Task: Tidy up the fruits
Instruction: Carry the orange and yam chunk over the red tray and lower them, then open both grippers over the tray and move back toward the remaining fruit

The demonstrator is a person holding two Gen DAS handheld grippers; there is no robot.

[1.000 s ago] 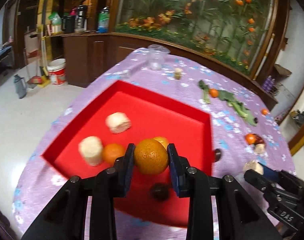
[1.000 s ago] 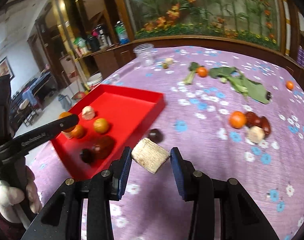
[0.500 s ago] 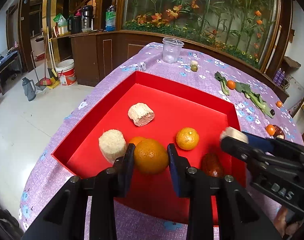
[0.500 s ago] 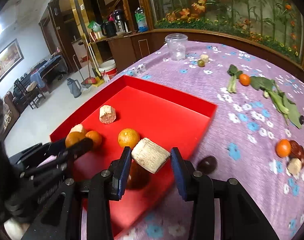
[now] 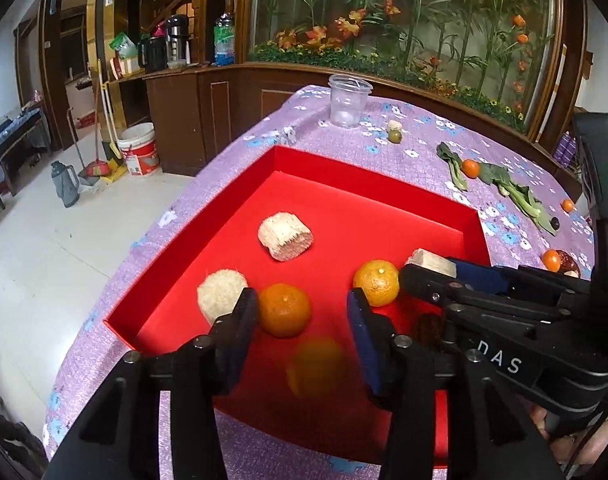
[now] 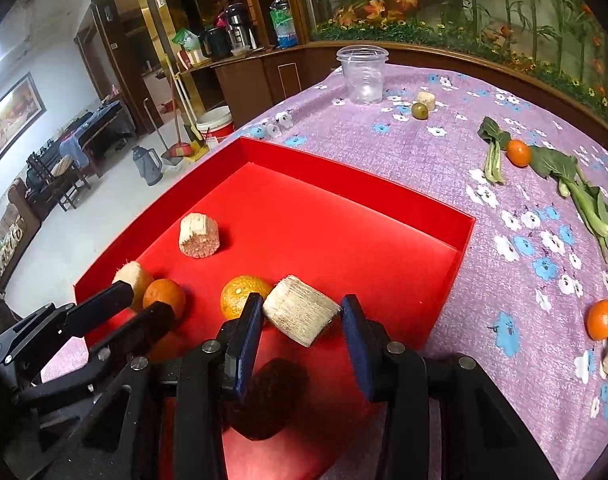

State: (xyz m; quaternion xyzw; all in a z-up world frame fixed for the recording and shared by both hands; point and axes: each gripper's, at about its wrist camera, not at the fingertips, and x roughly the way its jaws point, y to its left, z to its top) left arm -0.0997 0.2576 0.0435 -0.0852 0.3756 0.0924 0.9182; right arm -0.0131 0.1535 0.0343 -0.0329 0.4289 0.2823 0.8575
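- The left gripper point(image 5: 301, 314) hangs over the near end of the red tray point(image 5: 368, 194), its jaws opening with nothing pressed between the pads; a blurred orange point(image 5: 316, 368) shows just below the gap, apparently in mid-fall, though the smear makes that hard to judge.
- The right gripper point(image 6: 299, 322) is clamped on a pale cut chunk point(image 6: 299, 314), held tilted above the tray floor beside its right wall.
- Under the right gripper lies a dark fruit point(image 6: 269, 396), partly hidden by the left finger.
- Inside the tray, two oranges rest apart: one point(image 5: 283, 310) just beside the left gripper's left finger, another point(image 5: 376, 282) near its right finger.
- A fibrous chunk point(image 5: 219, 294) touches the first orange at the tray's left wall; a second chunk point(image 5: 285, 236) lies alone farther in.
- The right gripper's arm crosses the left view and covers the tray's right corner.
- Only the right view shows the cloth-covered table point(image 6: 384, 152) to the right plainly: an orange point(image 6: 600, 320) beside a dark fruit and a pale chunk at the frame edge.
- Farther off lie leafy greens point(image 6: 576, 184) with an orange point(image 6: 518, 153) among them.
- Farthest stand a clear plastic cup point(image 6: 364, 74), a small green fruit point(image 6: 420, 111) and a pale chunk point(image 6: 426, 101).
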